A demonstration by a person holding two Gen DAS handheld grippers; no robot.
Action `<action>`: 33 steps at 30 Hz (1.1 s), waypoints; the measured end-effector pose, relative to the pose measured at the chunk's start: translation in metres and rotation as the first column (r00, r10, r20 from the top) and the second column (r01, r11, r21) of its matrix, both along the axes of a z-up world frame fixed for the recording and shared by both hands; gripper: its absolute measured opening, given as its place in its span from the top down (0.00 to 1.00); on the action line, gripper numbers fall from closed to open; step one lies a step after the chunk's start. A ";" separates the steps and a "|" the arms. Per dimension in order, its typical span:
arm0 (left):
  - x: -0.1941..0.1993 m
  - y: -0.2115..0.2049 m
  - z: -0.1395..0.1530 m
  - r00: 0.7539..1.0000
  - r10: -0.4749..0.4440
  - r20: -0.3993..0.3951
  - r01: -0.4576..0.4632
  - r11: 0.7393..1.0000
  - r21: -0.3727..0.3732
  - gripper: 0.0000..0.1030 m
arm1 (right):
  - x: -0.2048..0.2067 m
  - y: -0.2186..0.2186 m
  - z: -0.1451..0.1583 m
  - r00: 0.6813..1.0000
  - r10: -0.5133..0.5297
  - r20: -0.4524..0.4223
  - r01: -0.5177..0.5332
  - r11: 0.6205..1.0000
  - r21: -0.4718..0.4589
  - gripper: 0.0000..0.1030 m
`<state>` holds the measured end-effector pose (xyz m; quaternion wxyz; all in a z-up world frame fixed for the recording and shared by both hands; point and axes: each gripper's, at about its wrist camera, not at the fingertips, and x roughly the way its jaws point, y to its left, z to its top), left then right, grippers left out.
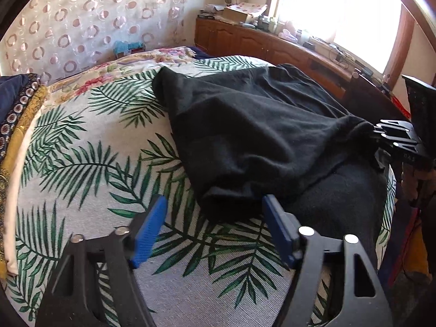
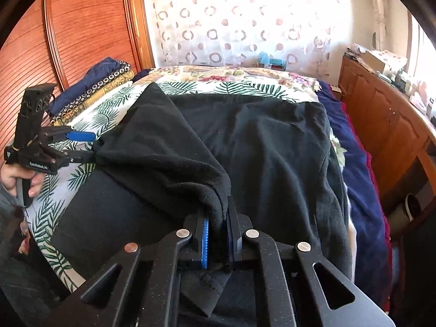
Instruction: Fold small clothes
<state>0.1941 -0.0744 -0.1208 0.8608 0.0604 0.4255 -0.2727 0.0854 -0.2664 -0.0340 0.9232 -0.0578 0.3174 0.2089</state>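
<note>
A black fleece garment (image 1: pixel 259 130) lies spread on the palm-leaf bedcover (image 1: pixel 81 150), with one part folded over itself. My left gripper (image 1: pixel 214 204) is open, its blue pads on either side of the folded edge's near corner, just above the cover. In the right wrist view the left gripper (image 2: pixel 81 143) sits at the garment's left corner. My right gripper (image 2: pixel 219 234) is shut on a bunched edge of the black garment (image 2: pixel 245 141) and holds it raised. In the left wrist view the right gripper (image 1: pixel 381 133) shows at the garment's right edge.
A stack of folded clothes (image 1: pixel 16 125) lies at the left of the bed, also seen in the right wrist view (image 2: pixel 92 92). A wooden cabinet (image 1: pixel 272 46) with clutter runs under the window. A wooden wardrobe (image 2: pixel 68 27) stands behind the bed. A dotted curtain (image 2: pixel 239 19) hangs at the back.
</note>
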 end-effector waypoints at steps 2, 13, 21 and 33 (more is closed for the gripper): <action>0.000 -0.001 0.000 1.000 -0.003 0.006 0.003 1.000 0.002 0.45 | -0.001 0.002 -0.002 1.000 -0.003 -0.003 0.003 1.000 -0.006 0.91; -0.001 -0.003 0.027 0.997 0.004 0.079 0.000 0.999 -0.045 0.94 | -0.001 0.000 0.001 1.000 -0.014 0.018 0.014 1.000 0.022 0.92; 0.004 -0.015 0.088 0.977 0.000 0.213 0.022 0.995 -0.098 0.94 | -0.023 -0.003 0.015 0.997 -0.011 0.070 0.007 0.998 0.063 0.92; 0.050 -0.086 0.142 0.941 -0.066 0.333 0.114 0.985 -0.128 0.94 | -0.071 -0.030 0.035 0.987 -0.100 0.126 0.087 0.991 0.106 0.92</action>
